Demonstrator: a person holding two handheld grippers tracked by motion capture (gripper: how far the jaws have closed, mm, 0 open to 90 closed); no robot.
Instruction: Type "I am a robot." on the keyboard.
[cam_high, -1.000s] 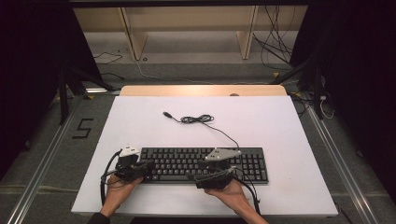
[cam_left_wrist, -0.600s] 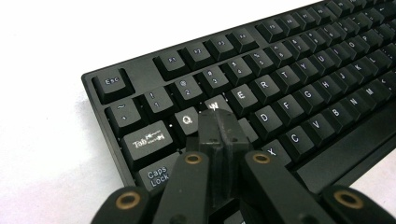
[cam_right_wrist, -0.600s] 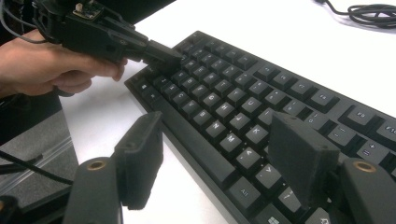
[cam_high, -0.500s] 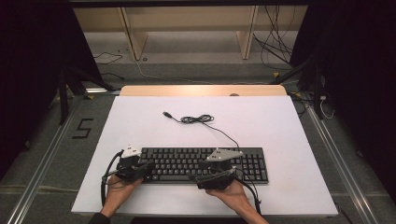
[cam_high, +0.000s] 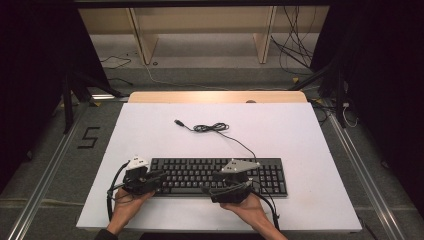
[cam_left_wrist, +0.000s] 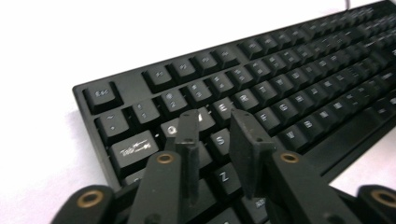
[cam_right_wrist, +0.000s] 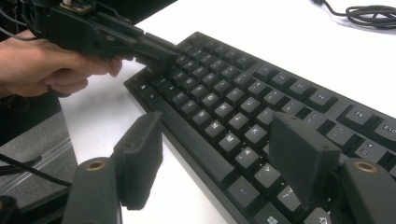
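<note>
Keyboard (cam_high: 217, 176) lying lower centre of high view, on white table (cam_high: 300, 135). Cord (cam_high: 210, 128) coiled loose above it, mid-frame. Left gripper (cam_left_wrist: 215, 135) poised over keys at lower centre of its own view, jaws narrow, nothing between them. Right gripper (cam_right_wrist: 224, 154) at keyboard's near edge, jaws wide, empty. Risks, as judged: narrow tips could strike two keys together; wide right jaw could catch front edge and shove keyboard; trailing cord could snag.
</note>
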